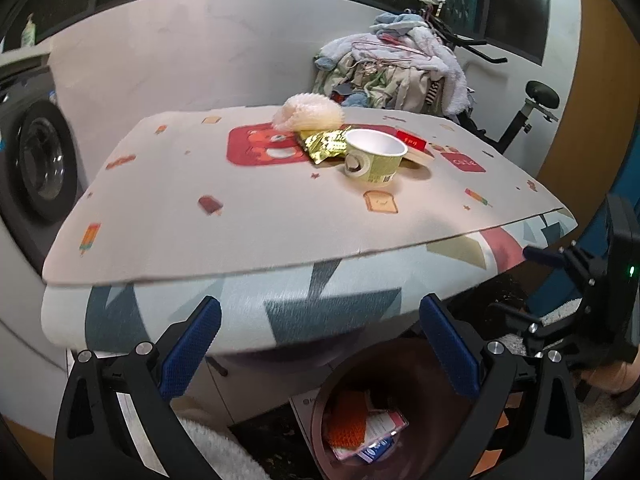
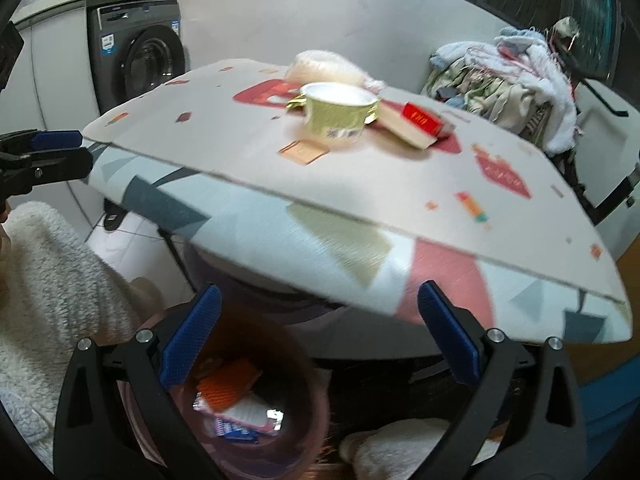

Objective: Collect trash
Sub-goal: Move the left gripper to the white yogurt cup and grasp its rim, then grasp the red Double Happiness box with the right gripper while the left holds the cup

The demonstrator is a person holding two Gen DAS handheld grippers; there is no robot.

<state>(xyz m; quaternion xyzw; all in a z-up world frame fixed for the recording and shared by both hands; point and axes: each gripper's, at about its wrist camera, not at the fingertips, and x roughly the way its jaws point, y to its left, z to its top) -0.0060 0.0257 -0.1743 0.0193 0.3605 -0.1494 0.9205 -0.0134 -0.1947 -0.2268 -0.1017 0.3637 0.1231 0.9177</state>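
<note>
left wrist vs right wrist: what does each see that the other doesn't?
Left wrist only: exercise bike seat, right gripper from the side.
Right wrist only: fluffy white sleeve, left gripper at the frame edge.
Both: table, green paper cup, gold wrapper, red box, washing machine, laundry pile, and trash bin below.

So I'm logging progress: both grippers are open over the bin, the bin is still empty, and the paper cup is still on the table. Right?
Not quite: the bin is not empty. The right wrist view shows an orange packet and other wrappers inside it. The rest holds: the left gripper and right gripper are open, and the paper cup sits on the table.
</note>
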